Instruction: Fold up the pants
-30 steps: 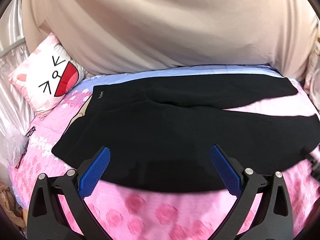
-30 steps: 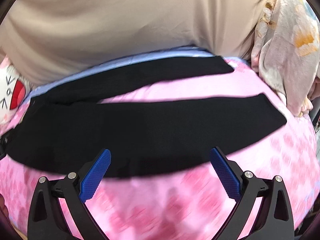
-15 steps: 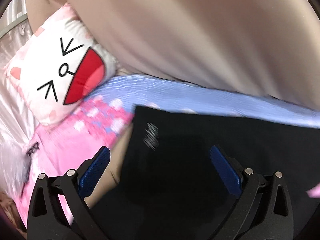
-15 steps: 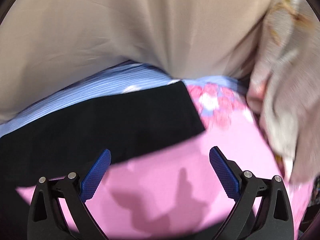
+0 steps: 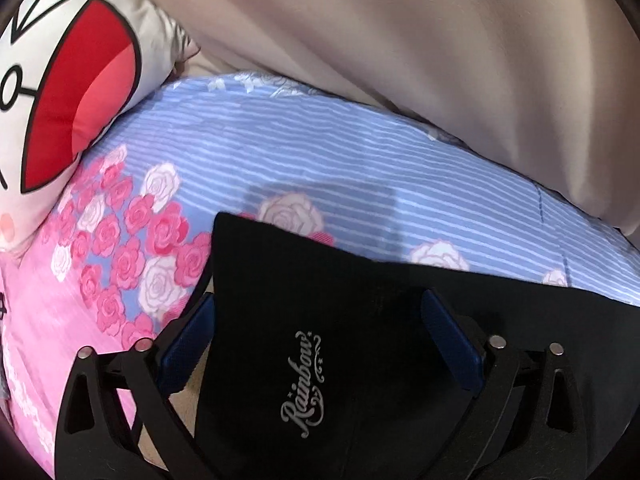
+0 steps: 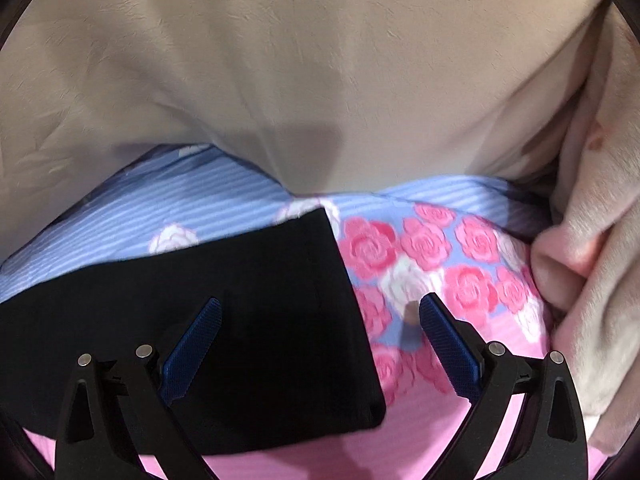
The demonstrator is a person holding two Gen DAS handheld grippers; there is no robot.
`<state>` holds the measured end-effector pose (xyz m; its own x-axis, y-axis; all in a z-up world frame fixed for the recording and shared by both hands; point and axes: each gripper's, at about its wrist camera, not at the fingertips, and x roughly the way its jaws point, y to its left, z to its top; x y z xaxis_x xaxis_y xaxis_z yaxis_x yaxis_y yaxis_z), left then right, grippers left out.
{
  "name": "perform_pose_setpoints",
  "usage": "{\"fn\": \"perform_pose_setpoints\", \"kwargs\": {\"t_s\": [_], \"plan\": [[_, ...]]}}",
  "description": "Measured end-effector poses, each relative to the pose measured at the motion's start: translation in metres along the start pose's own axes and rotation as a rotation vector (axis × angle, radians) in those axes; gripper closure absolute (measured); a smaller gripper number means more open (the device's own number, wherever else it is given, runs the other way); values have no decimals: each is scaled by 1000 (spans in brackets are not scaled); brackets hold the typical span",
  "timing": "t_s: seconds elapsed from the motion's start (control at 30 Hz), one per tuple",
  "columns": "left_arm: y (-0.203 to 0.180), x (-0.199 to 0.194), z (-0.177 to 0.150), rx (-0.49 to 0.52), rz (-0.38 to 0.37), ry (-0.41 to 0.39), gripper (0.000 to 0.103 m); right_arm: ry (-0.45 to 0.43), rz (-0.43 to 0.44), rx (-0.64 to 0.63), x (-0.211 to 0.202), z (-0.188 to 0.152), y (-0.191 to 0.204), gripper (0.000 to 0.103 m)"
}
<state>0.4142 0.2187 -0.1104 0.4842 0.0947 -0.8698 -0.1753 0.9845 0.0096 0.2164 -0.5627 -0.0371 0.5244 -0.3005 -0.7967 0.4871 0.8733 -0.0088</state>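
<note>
**Obs 1:** Left wrist view: pants point(image 5: 360, 340) lie flat on the floral bedsheet point(image 5: 320, 160). This is the waistband end; the far corner of the waist and the "Rainbow" logo point(image 5: 304, 384) sit between the fingers. Left gripper point(image 5: 316, 328) spread wide, nothing pinched. Its left pad is off the cloth edge, over the sheet; the right pad is over black fabric. Cartoon pillow point(image 5: 60, 80) off to the left.

**Obs 2:** Right wrist view: the far leg's cuff point(image 6: 320, 300). Right gripper point(image 6: 320, 324) also spread, empty. Left pad over the leg, right pad over bare pink roses, so the hem edge falls between the fingers.

**Obs 1:** Long axis, then?

**Obs 2:** Runs left to right, waist under the left hand, cuff under the right. Each gripper straddles its own far corner.

**Obs 1:** My read: next comes a pinch at both ends, then a pull of the far leg toward the near one. Contact with the cloth I cannot confirm.
</note>
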Motion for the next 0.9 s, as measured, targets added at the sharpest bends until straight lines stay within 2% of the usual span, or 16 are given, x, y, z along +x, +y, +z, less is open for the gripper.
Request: {"fn": "perform_pose_setpoints", "kwargs": {"t_s": [0.07, 0.1, 0.13, 0.17, 0.2, 0.23, 0.27, 0.3, 0.37, 0.43, 0.57, 0.73, 0.83, 0.9], "plan": [[-1, -2, 2, -8, -8, -4, 17, -2, 47, 2, 4, 5, 4, 7], [-1, -2, 4, -13, -16, -2, 27, 5, 63, 3, 8, 9, 8, 9], [0, -4, 5, -24, -21, 0, 43, 11, 73, 6, 12, 12, 11, 23], [2, -6, 7, -37, -38, 8, 51, 18, 79, 5, 16, 14, 15, 30], [4, -8, 9, -45, -62, 20, 70, 21, 45, -2, 19, 17, 20, 43], [0, -9, 12, -52, -86, 38, 81, 15, 39, -9, 19, 18, 23, 78], [2, -14, 13, -65, -104, 48, 83, 12, 80, -10, 16, 19, 24, 92], [3, -21, 12, -64, -114, 44, 87, 17, 135, 7, 15, 23, 25, 91], [3, -43, 9, -34, -132, 2, 90, -30, 104, -23, -1, 24, 32, 91], [1, -72, 3, -12, -156, -47, 90, -89, 114, -47, -27, 23, 34, 91], [9, -157, -26, 38, -237, -158, 91, -219, 191, -65, -104, 7, 22, 91], [42, -223, -82, 94, -284, -233, 90, -300, 219, -133, -189, -54, 5, 91], [61, -239, -135, 109, -292, -215, 90, -319, 237, -167, -215, -99, -12, 91], [71, -234, -168, 115, -269, -184, 90, -290, 236, -170, -213, -127, -23, 91]]}}
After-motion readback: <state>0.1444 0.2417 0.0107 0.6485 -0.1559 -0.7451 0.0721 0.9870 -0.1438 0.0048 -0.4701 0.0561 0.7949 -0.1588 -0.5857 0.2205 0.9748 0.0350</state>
